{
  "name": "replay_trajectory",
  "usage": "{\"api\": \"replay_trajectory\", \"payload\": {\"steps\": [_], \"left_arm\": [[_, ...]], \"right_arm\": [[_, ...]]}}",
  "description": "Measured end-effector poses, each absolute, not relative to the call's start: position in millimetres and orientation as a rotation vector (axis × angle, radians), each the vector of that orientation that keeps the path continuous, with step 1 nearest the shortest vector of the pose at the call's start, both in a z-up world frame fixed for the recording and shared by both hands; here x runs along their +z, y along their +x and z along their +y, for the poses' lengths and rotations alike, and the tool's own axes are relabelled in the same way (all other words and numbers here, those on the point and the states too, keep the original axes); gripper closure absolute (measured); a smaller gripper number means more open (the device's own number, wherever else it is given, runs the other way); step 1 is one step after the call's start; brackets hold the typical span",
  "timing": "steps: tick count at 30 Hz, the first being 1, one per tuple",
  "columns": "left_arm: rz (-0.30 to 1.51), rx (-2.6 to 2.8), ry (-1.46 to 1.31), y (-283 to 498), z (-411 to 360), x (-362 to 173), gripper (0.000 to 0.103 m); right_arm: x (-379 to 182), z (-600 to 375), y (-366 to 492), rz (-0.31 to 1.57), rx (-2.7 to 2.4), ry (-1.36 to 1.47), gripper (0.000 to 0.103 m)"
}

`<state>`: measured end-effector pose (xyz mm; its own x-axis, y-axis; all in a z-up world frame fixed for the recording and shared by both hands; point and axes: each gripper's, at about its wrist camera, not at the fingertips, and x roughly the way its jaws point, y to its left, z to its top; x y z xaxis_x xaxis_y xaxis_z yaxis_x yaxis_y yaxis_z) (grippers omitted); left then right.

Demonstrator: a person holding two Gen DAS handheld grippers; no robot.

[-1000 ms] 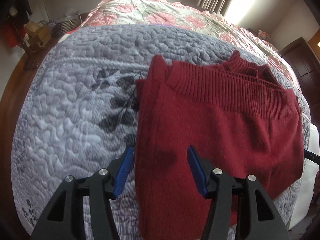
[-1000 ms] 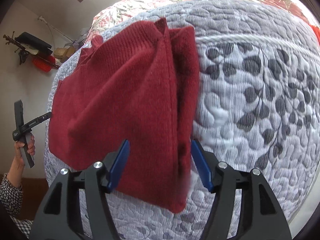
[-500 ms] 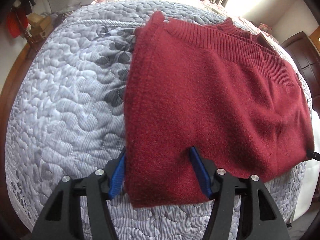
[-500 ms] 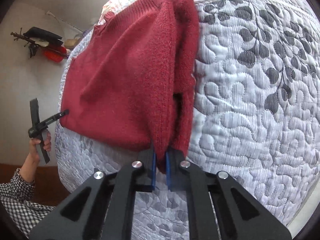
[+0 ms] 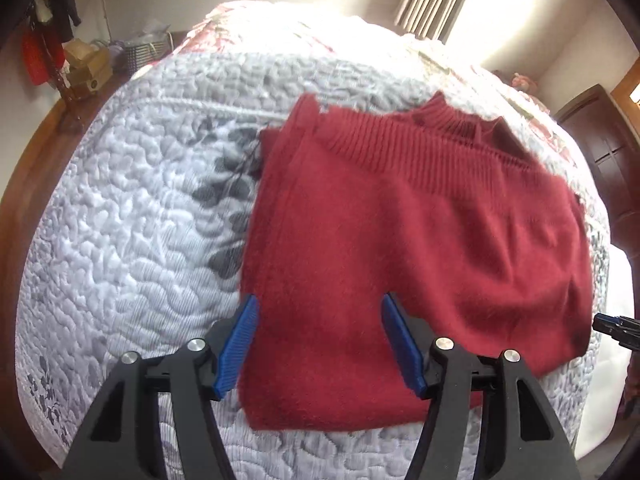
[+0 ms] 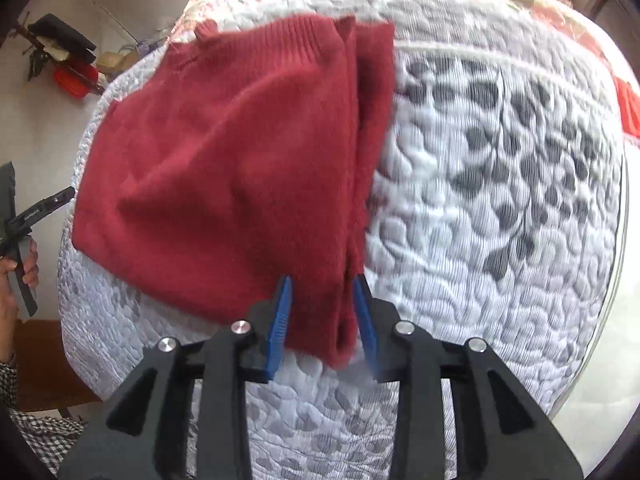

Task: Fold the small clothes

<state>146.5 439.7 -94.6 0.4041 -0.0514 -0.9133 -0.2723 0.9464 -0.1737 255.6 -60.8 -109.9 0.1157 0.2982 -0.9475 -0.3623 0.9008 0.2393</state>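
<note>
At the bottom of the left view, the left gripper (image 5: 320, 344) stands wide open astride the red sweater's (image 5: 400, 248) near edge, gripping nothing. The right gripper (image 6: 322, 320) is partly open around its folded side, probably for tidying. The sweater fills mid-frame on the quilt (image 5: 140, 240).

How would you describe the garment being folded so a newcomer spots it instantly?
Start at the bed's grey-and-white quilt with its dark leaf print. On it lies the dark red knit sweater, already partly folded, its ribbed collar at the far end. It is the only solid red thing on the quilt.
</note>
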Motion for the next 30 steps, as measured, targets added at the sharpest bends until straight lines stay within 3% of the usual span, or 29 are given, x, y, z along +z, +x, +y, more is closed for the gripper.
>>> {"api": "replay_trajectory", "payload": {"steps": [4, 6, 15, 19, 22, 24, 30], "left_arm": [[1.131, 0.07, -0.325, 182, 415, -92, 0.038], [1.14, 0.052, -0.285, 198, 397, -100, 0.037], [1.23, 0.084, -0.251, 226, 379, -156, 0.033], [1.24, 0.083, -0.232, 229, 379, -167, 0.026], [1.251, 0.095, -0.247, 230, 380, -162, 0.028], [1.239, 0.105, -0.249, 229, 378, -151, 0.028], [1.188, 0.114, -0.249, 215, 374, -125, 0.028]], "right_arm": [[-83, -23, 284, 1.279, 0.536, -0.092, 0.069], [-86, -3, 296, 1.265, 0.544, -0.118, 0.058], [-157, 19, 316, 1.361, 0.493, -0.072, 0.059], [-167, 10, 319, 1.36, 0.495, -0.024, 0.06], [-156, 10, 318, 1.363, 0.49, -0.019, 0.059], [-140, -4, 315, 1.358, 0.48, 0.026, 0.046], [-110, -42, 300, 1.304, 0.388, 0.027, 0.028]]}}
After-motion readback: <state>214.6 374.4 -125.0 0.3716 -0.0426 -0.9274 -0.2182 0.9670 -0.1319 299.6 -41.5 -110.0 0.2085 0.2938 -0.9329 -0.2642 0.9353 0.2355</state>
